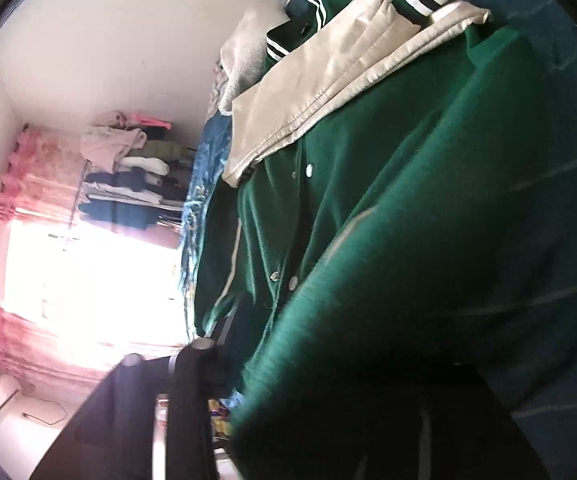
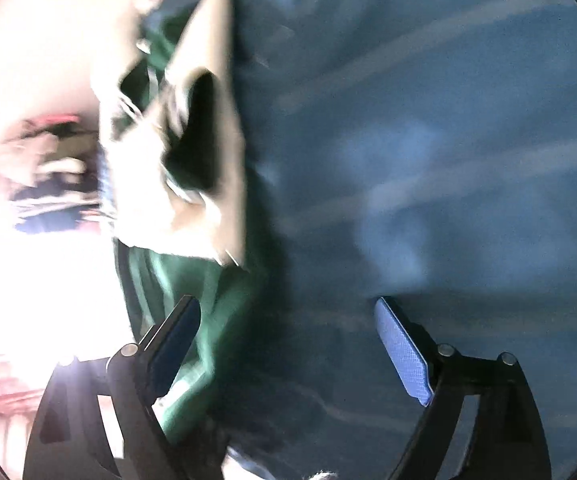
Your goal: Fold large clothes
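On the left wrist view, a green varsity jacket (image 1: 388, 208) with cream lining and snap buttons lay spread across a blue striped bedsheet (image 1: 560, 60), its near part draped over the left gripper (image 1: 192, 364), whose jaws were too hidden to tell if they gripped, while a rack of clothes (image 1: 128, 176) stood far left. Across the blurred right wrist view, the right gripper (image 2: 288, 344) hovered with jaws spread wide beside the jacket's edge; folding looked barely started.
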`<action>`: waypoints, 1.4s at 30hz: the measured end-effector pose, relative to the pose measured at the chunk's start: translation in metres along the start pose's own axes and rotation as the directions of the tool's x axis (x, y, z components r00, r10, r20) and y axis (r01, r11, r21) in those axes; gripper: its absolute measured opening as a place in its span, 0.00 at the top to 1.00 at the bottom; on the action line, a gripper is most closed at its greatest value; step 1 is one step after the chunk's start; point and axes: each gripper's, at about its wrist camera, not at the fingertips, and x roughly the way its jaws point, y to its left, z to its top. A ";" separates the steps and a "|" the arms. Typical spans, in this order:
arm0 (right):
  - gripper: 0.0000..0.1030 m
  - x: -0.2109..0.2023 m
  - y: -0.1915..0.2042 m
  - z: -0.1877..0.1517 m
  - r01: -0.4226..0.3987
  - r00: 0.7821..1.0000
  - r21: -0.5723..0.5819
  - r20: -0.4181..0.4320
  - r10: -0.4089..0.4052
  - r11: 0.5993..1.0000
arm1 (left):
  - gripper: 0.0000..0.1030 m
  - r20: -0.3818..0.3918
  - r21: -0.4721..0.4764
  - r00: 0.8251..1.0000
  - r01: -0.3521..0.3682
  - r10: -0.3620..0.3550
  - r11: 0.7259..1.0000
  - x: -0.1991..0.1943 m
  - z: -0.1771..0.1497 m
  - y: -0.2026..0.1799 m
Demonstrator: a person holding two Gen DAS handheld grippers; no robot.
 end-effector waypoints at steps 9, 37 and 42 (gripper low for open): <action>0.07 0.052 0.003 0.075 -0.280 0.959 0.097 -0.009 0.282 0.955 | 0.76 -0.015 0.019 0.997 0.071 -0.071 0.997 0.005 0.005 0.009; 0.82 0.008 0.263 0.042 0.001 0.990 0.036 0.140 -0.006 0.999 | 0.76 0.031 -0.236 0.863 0.497 -0.505 0.835 0.100 -0.022 0.226; 0.82 0.075 0.373 0.057 0.079 0.994 -0.088 0.076 -0.072 0.993 | 0.73 -0.017 -0.389 0.785 0.565 -0.619 0.727 0.170 -0.051 0.269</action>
